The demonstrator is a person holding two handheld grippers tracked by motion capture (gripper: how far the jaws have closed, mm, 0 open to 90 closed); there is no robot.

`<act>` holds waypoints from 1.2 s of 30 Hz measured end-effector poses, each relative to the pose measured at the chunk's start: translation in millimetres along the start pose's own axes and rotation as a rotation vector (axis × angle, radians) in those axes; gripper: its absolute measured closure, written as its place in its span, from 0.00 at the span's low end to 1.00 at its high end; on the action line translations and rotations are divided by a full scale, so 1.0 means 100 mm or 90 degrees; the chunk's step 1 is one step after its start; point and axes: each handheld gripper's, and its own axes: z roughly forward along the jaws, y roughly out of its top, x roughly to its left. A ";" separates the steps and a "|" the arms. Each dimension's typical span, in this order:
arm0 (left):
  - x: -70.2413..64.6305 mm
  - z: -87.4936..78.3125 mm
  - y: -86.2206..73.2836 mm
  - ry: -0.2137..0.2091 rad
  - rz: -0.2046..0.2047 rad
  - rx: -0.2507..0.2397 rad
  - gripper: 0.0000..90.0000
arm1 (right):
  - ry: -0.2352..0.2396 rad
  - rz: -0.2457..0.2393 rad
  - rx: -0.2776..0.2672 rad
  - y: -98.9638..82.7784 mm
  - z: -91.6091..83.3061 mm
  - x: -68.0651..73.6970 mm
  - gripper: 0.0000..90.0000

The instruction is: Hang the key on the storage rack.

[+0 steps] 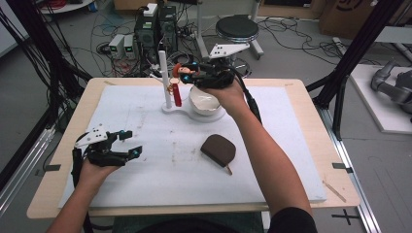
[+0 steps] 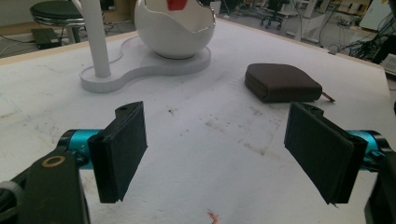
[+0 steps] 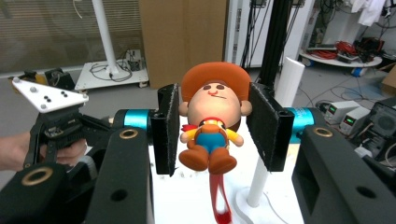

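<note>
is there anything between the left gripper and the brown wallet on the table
Nothing visible. In the left gripper view the wallet lies ahead and to the right of the open left gripper, with only bare, stained white mat between them. The white stand with its egg-shaped bowl sits off to the left, clear of that path.

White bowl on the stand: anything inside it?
In the left gripper view the bowl shows a red patch through its jagged opening, likely the red strap hanging from the doll in the right claw. The bowl's wall hides its bottom.
</note>
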 end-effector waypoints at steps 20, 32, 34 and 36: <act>0.00 -0.03 -0.02 0.008 -0.003 0.002 0.23 | 0.013 0.008 0.019 0.11 0.42 -0.15 0.63; 0.01 -0.09 -0.04 0.014 -0.006 0.000 0.23 | -0.008 0.010 0.041 0.18 0.65 -0.28 0.63; 0.01 -0.09 -0.04 0.013 -0.005 -0.001 0.23 | -0.016 0.015 0.042 0.17 0.67 -0.31 0.63; 0.01 -0.09 -0.04 0.014 -0.004 -0.001 0.23 | -0.020 0.021 0.044 0.15 0.68 -0.33 0.63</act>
